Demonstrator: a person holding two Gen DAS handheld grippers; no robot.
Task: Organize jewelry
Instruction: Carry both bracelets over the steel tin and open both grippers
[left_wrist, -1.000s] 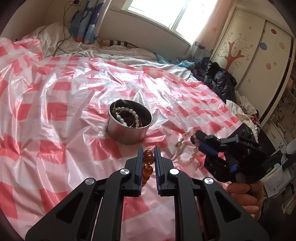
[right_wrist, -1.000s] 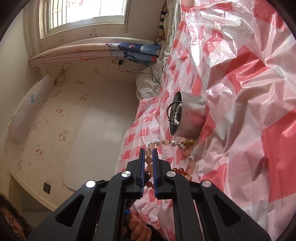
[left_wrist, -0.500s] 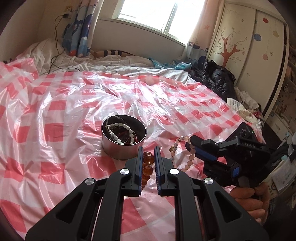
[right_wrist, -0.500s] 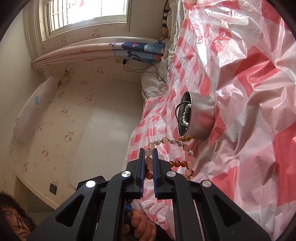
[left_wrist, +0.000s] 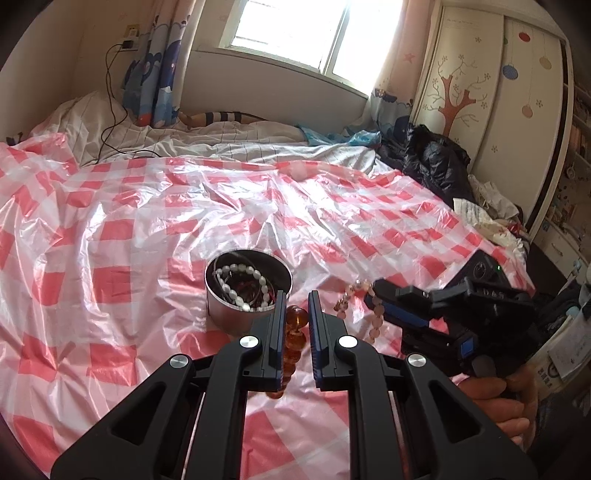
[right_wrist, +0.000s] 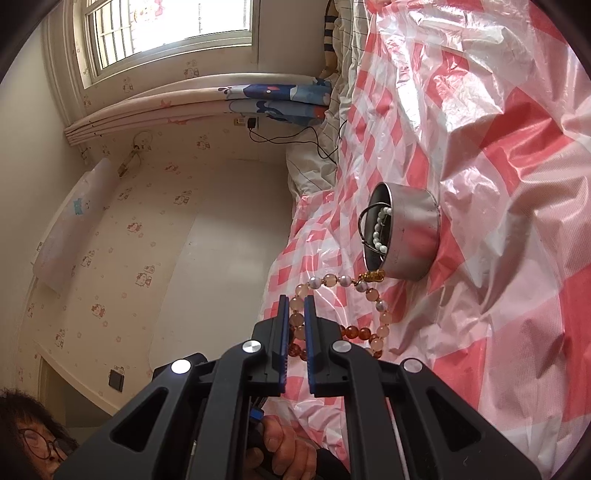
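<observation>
A round metal tin (left_wrist: 248, 295) stands on the red-and-white checked plastic sheet (left_wrist: 147, 229) and holds a white pearl bracelet (left_wrist: 240, 284). My left gripper (left_wrist: 296, 300) is shut on an amber bead bracelet (left_wrist: 293, 332), held just right of the tin. My right gripper (right_wrist: 296, 304) is shut on a pale pink bead bracelet (right_wrist: 369, 291) with a gold clasp. It hangs close to the tin (right_wrist: 406, 236). In the left wrist view the right gripper (left_wrist: 373, 291) is to the right, with the pink beads (left_wrist: 347, 295) dangling from it.
The sheet covers a bed. A dark jacket (left_wrist: 436, 162) lies at the far right edge, with a wardrobe (left_wrist: 491, 92) behind it. White bedding and a black cable (left_wrist: 110, 110) lie at the head of the bed, by the window.
Both grippers have lifted with their bracelets and come nearer the tin. The pink bracelet now hangs off the sheet.
</observation>
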